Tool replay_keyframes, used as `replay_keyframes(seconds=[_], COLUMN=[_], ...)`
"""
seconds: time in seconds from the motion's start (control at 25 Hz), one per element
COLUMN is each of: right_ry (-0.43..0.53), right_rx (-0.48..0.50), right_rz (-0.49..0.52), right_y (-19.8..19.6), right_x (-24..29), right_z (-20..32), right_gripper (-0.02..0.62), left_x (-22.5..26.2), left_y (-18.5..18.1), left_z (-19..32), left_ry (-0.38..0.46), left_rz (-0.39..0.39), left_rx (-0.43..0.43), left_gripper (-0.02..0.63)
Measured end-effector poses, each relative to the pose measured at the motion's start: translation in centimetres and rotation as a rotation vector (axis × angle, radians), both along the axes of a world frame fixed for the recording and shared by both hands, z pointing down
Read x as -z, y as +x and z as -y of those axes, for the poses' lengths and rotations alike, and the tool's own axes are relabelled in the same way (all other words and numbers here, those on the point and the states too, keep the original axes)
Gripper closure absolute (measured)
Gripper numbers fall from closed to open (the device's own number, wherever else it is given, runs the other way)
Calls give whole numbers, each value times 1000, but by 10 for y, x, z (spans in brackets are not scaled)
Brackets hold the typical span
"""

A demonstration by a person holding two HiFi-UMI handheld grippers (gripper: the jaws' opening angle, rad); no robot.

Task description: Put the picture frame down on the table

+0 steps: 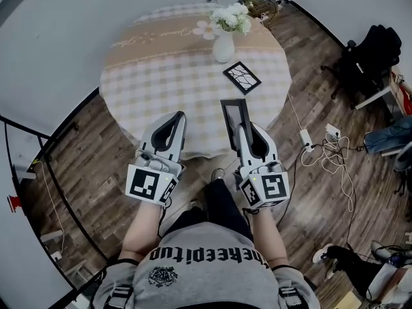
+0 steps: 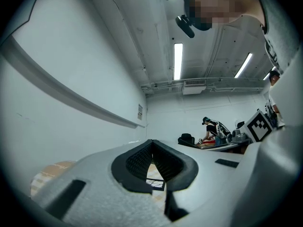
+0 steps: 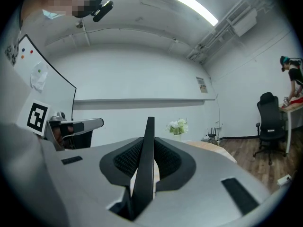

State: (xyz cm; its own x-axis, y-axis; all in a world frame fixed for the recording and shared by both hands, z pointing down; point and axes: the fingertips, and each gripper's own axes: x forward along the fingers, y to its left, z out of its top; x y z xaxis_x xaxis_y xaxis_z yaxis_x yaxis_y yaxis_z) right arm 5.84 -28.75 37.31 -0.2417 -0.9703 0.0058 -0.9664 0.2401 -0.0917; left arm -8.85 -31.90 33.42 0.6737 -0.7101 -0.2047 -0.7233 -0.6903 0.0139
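Right claw (image 1: 239,127) is clamped on the dark picture frame (image 1: 234,110), which stands edge-on between the jaws and reaches out over the near rim of the round checked desk (image 1: 161,76); I can't tell whether it touches the cloth. Left claw (image 1: 176,118) is just beside it at the desk edge, tips together with nothing between them. A second frame (image 1: 242,77) lies flat on the desk near a white flower vase (image 1: 223,46).
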Motion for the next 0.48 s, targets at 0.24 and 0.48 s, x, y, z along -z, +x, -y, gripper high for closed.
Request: replay_keyframes(seconds=[0.24, 0.48], right_ry=[-61, -168], right_rx=[23, 38], right_rz=[17, 37], right_y=[13, 24], right_x=[-31, -63], right_z=[22, 82], right_gripper=[523, 523], left_x=[-15, -29], left_y=[10, 16], left_z=[13, 68], left_ry=[-20, -77], left_rz=[-1, 15], left_rx=[26, 54], left_gripper=[591, 591])
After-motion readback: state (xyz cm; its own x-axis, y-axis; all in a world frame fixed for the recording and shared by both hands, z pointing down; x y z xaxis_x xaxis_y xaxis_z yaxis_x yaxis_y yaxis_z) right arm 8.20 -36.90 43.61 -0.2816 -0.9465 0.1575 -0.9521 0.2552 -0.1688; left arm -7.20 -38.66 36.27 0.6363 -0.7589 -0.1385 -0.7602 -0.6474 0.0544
